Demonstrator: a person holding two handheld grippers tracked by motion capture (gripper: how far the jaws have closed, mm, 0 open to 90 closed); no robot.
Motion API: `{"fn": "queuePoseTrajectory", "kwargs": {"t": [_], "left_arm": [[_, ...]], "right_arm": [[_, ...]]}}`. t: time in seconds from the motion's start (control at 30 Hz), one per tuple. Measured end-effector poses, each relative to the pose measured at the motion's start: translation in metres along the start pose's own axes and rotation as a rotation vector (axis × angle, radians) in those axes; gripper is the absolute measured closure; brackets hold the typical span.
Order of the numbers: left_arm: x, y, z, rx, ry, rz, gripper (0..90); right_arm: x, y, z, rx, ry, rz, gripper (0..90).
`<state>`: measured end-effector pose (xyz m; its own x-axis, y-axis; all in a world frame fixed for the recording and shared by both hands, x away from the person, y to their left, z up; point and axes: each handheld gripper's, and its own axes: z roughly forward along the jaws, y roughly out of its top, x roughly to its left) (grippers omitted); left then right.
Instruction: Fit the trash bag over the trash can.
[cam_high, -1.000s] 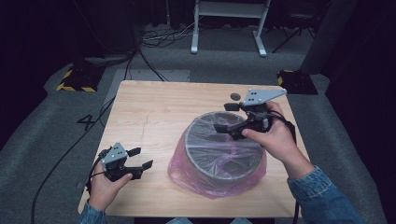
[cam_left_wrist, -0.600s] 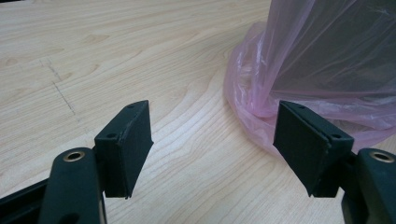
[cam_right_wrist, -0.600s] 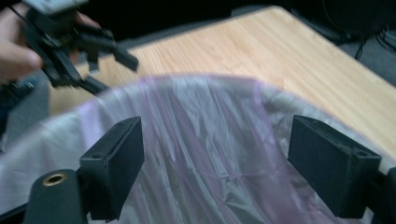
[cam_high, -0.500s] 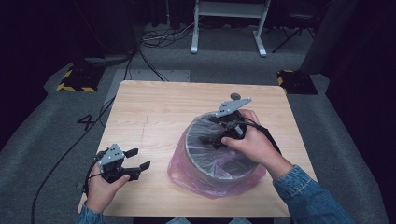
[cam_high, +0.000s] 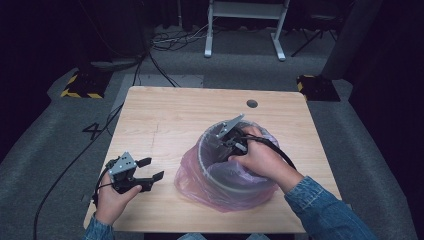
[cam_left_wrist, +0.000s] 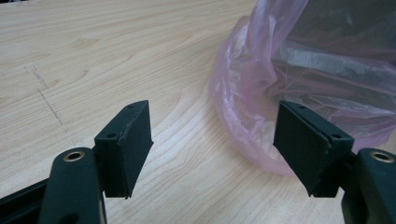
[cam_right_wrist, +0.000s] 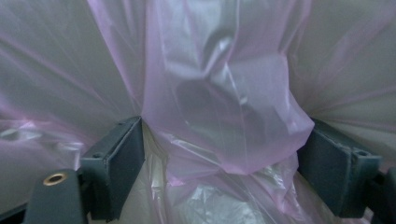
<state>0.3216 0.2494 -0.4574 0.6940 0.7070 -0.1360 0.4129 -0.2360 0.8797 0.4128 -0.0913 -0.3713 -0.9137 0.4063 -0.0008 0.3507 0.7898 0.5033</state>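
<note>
While right gripper (cam_high: 226, 142) dips spread-jawed into pink bag (cam_high: 220, 190), left gripper (cam_high: 150, 170) rests agape.

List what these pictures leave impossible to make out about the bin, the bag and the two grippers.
- Bottom of the grey bin: high view, hidden by the person's right hand and the pink bag.
- Right gripper contact: right gripper view, a fold of film hangs between the open jaws, but whether the pads touch it is unclear.
- Bin wall: left gripper view, blurred behind the film and cut off by the frame's edge.
- Left gripper: open, above bare table.
</note>
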Motion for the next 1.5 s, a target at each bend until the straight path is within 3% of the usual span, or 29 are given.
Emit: {"fn": "queuePoseTrajectory", "kwargs": {"t": [0.23, 0.37, 0.5, 0.63, 0.83, 1.23, 1.5], "left_arm": [[0.000, 0.001, 0.001, 0.001, -0.004, 0.004, 27.9], [0.000, 0.001, 0.001, 0.001, -0.004, 0.002, 27.9], [0.000, 0.001, 0.000, -0.002, -0.002, 0.001, 27.9], [0.000, 0.001, 0.000, -0.002, -0.002, -0.002, 27.9], [-0.001, 0.002, 0.001, -0.003, -0.003, -0.003, 27.9], [-0.002, 0.005, 0.008, 0.000, -0.015, 0.006, 27.9], [-0.003, 0.007, 0.012, 0.003, -0.028, 0.010, 27.9]], "right_arm": [[-0.001, -0.008, 0.015, 0.132, 0.034, 0.023, 16.1], [0.001, -0.010, 0.023, 0.178, 0.054, 0.016, 18.3], [-0.001, -0.006, 0.016, 0.115, 0.035, 0.012, 23.0], [-0.005, 0.000, -0.011, -0.060, 0.032, 0.046, 22.9], [-0.002, 0.001, -0.054, -0.236, 0.032, 0.055, 23.5], [0.027, -0.016, -0.120, -0.397, 0.030, -0.002, 24.4], [0.046, -0.034, -0.135, -0.413, 0.034, -0.031, 24.2]]}}
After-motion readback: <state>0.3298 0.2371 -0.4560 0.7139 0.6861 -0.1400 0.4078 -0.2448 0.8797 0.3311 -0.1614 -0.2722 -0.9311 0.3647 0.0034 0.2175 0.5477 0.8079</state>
